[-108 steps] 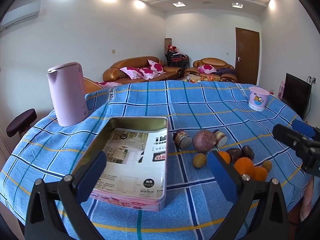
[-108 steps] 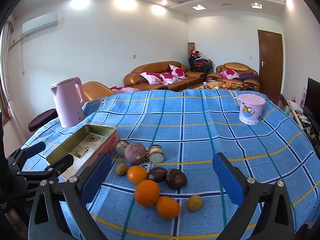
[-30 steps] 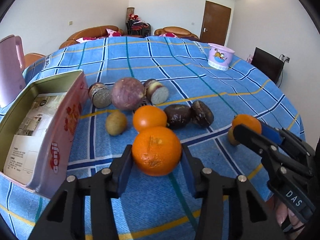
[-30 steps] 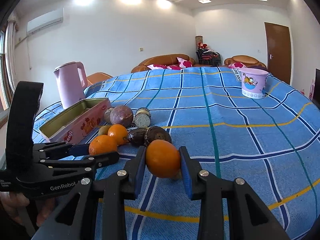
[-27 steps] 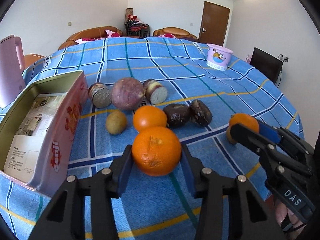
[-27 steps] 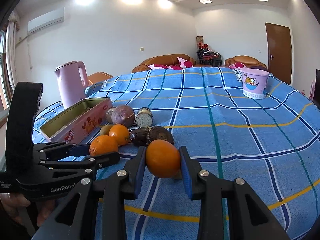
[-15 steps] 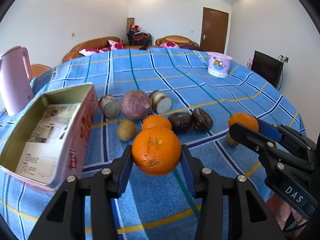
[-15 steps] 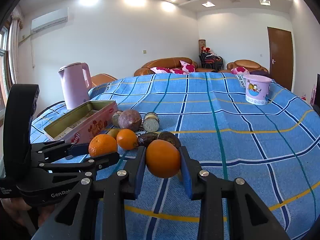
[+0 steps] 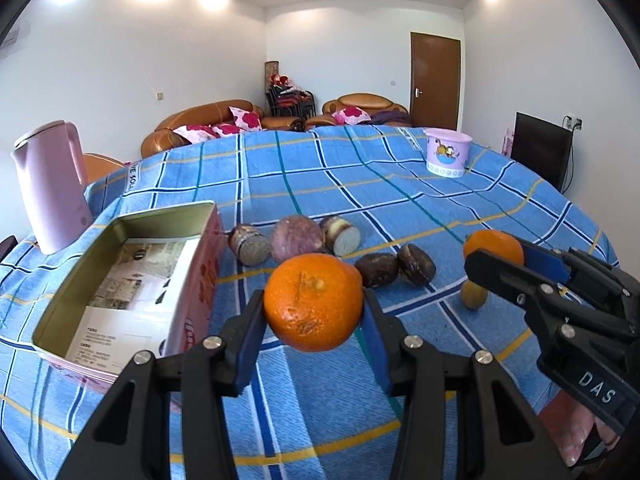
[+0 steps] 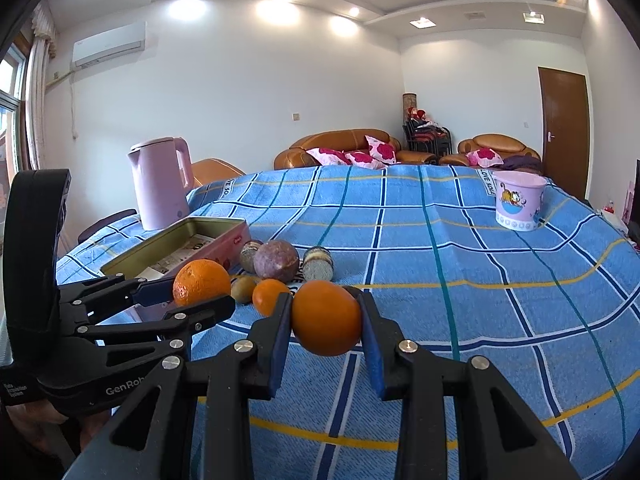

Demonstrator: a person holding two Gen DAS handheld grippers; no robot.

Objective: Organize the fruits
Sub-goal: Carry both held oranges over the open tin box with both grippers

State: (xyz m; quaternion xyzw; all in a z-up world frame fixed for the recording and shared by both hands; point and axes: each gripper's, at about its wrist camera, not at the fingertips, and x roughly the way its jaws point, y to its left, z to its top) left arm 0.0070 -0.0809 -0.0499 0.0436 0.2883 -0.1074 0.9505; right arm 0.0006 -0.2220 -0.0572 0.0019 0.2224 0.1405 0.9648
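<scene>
Your left gripper was clenched on a large orange, both blue pads pressed to its sides, the fruit held clear above the table. Your right gripper likewise grasped a smaller orange between its pads, off the checked cloth. Just beyond the large orange, at the near left part of the table, stood an open tin with printed paper lying inside. Beside the tin's right wall lay a purple round fruit between two cut pieces, with two dark fruits to their right and a small yellow-green fruit nearer the right edge. A third orange rested on the cloth just behind your right gripper's left finger. A pink kettle stood at the far left edge, and a pink cup towards the far right edge.
</scene>
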